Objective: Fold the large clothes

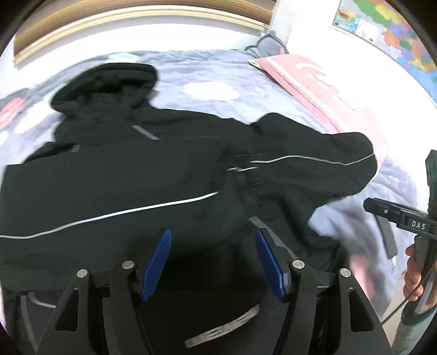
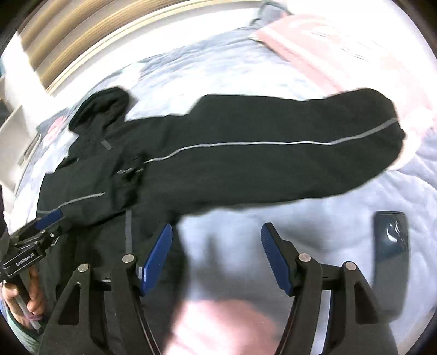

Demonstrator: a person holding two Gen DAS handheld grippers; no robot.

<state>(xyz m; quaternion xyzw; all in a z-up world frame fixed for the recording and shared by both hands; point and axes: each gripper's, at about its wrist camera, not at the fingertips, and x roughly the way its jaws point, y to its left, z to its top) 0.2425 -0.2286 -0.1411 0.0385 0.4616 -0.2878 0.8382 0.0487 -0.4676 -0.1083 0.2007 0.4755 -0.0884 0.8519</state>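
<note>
1. The black jacket (image 1: 153, 174) lies spread on the bed (image 1: 218, 73), its hood (image 1: 109, 82) toward the far edge near the wooden headboard (image 1: 136, 19), its hem at the near edge.
2. One sleeve (image 2: 300, 142) stretches sideways toward the pink pillow (image 1: 308, 79) at the bed's right edge; it is not yet folded in.
3. The left gripper (image 1: 213, 256) hovers over the jacket's lower body, jaws apart and holding nothing.
4. The right gripper (image 2: 215, 251) hangs over bare quilt just beside the jacket, below the sleeve, jaws likewise spread and empty.
5. A dark phone (image 2: 390, 234) lies on the quilt near the right edge.
6. Judged progress: early. The jacket looks laid out, though rumpled at the middle; sleeves and body folds all remain.
</note>
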